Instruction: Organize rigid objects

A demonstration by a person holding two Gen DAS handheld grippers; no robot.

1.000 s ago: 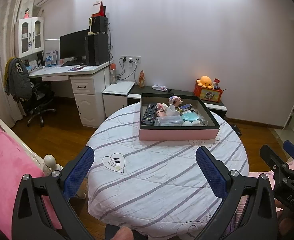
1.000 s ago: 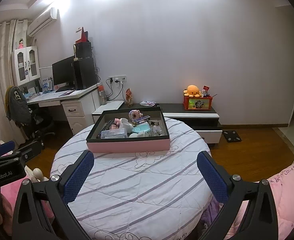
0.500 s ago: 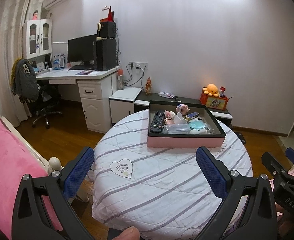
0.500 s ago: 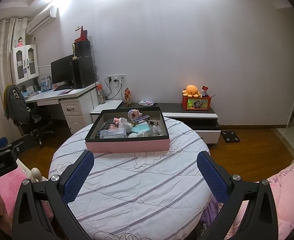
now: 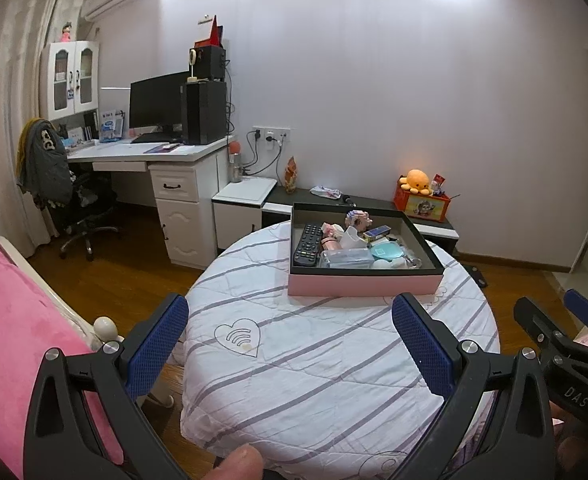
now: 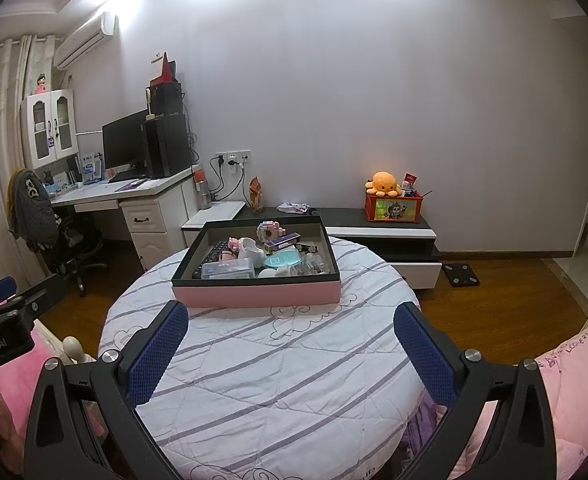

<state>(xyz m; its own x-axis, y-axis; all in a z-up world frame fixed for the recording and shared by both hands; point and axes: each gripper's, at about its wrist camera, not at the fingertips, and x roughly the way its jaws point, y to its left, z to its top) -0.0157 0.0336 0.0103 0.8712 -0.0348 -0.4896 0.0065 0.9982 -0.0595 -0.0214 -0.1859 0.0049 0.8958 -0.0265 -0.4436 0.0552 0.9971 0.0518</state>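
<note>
Tray [image 5: 363, 285] on the table's [image 5: 333, 380] far side, remote [image 5: 307, 245] inside left

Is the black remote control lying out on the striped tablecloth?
No, the black remote control lies inside the pink-sided box along its left wall, not on the striped tablecloth.

Pink box [image 5: 363, 285], white/grey-striped cloth [image 5: 313, 360], blue tong pads [image 5: 158, 346].

Both wrist cameras look forward along their own fingers from the near edge of the round counter [image 5: 333, 360], facing the far wall. The left view sits further left, the right view further right. Both take in the pink tray [image 6: 256, 292], well ahead, and the white desk [image 5: 142, 154] behind it.
</note>
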